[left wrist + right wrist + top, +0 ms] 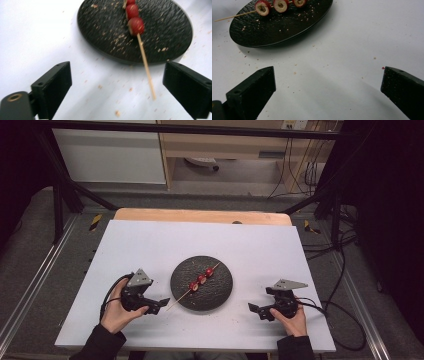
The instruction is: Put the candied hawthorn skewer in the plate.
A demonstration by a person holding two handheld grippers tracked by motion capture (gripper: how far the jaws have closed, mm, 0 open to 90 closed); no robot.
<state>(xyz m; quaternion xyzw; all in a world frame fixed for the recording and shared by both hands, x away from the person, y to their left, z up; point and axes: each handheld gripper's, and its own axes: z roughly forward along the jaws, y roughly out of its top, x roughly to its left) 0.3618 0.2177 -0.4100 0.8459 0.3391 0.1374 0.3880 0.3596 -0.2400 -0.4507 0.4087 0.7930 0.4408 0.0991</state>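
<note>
Near edge: we see the left gripper (161,304) with jaws wide apart and nothing between them, its tips just beside the skewer's bare end. The right gripper (254,309) sits near right, jaws wide apart too, holding nothing, well apart from the plate. Farther in, the skewer (198,282) with three red fruit slices lies diagonally across the black plate (220,295), stick end overhanging the near-left rim above the white table (150,245).

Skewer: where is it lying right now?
High view: the skewer lies diagonally across the black plate at table centre, its bare end jutting over the plate's near-left rim towards the left hand-held gripper.
</note>
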